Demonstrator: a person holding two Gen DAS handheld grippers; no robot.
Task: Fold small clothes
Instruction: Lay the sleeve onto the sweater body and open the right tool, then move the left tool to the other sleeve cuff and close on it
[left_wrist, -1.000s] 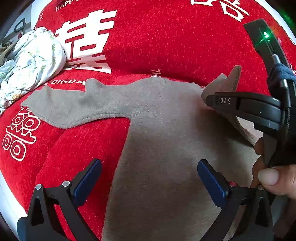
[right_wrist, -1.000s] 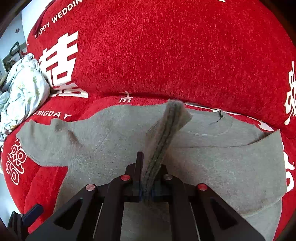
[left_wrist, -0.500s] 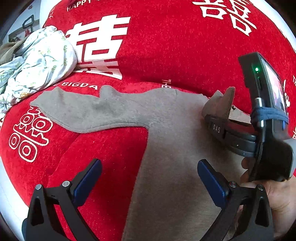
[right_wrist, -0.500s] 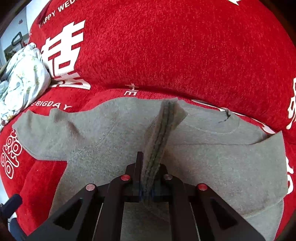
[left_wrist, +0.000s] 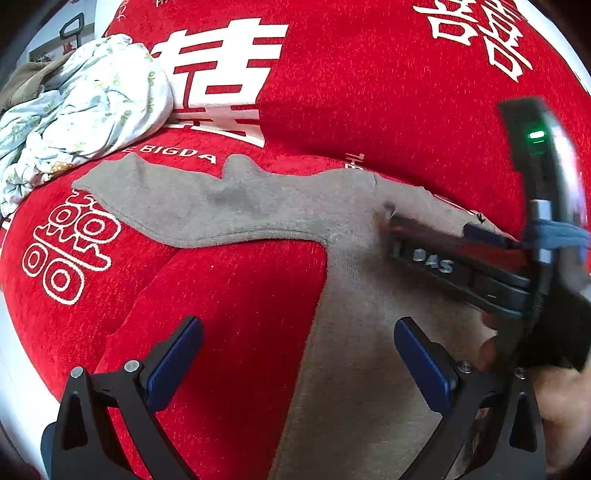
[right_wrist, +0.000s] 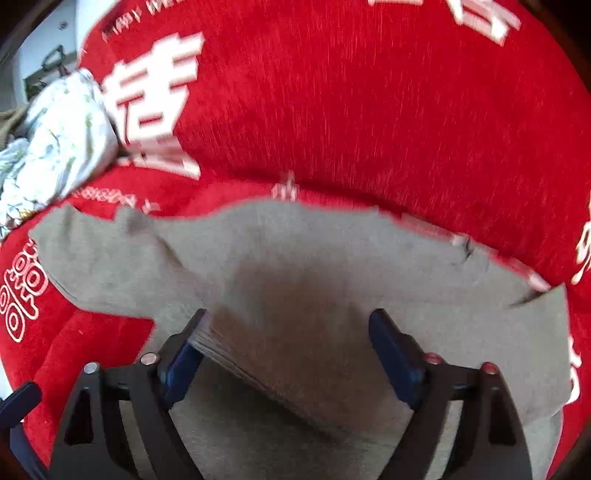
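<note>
The right gripper (right_wrist: 291, 350), jaws just sprung wide, releases a folded sleeve (right_wrist: 280, 332) onto the grey top (left_wrist: 354, 369), lower centre; the left gripper (left_wrist: 295, 362) hovers open.

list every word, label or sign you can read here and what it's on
"DAS": on the right gripper.
"E BIGDA": cut-off white print on the red cover.
Large white Chinese characters on the cover: decorative, not read.
Small print at the top edge and near the grey top: too blurred.
</note>
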